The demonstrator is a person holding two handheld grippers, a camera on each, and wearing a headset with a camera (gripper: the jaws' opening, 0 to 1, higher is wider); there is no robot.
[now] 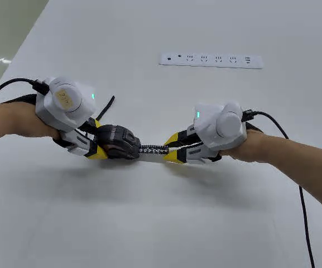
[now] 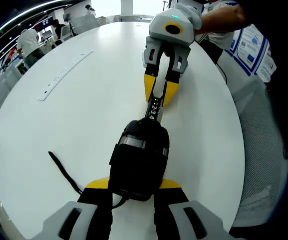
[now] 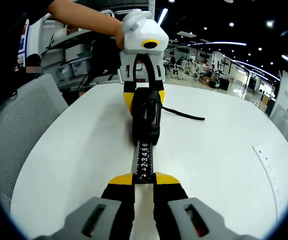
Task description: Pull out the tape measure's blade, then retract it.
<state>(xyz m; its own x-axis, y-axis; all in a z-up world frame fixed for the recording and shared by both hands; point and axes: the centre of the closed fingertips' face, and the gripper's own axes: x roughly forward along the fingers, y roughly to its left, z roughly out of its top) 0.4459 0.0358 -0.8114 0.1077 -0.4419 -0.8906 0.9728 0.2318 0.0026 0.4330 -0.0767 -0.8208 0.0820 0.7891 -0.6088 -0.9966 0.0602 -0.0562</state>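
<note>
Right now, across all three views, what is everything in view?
table: one, white, under everything
tape measure: one, black, held in the left gripper
blade: one, black with white numerals, a short length out
strap: one, black, lying beside the tape measure
power strip: one, white, far side of table
chair: one, grey mesh, beside the table
left gripper: white, yellow tips, shut on tape measure
right gripper: white, yellow tips, shut on blade

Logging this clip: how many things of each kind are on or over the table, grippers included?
1 tape measure
1 power strip
2 grippers: left gripper, right gripper
Total: 4
</note>
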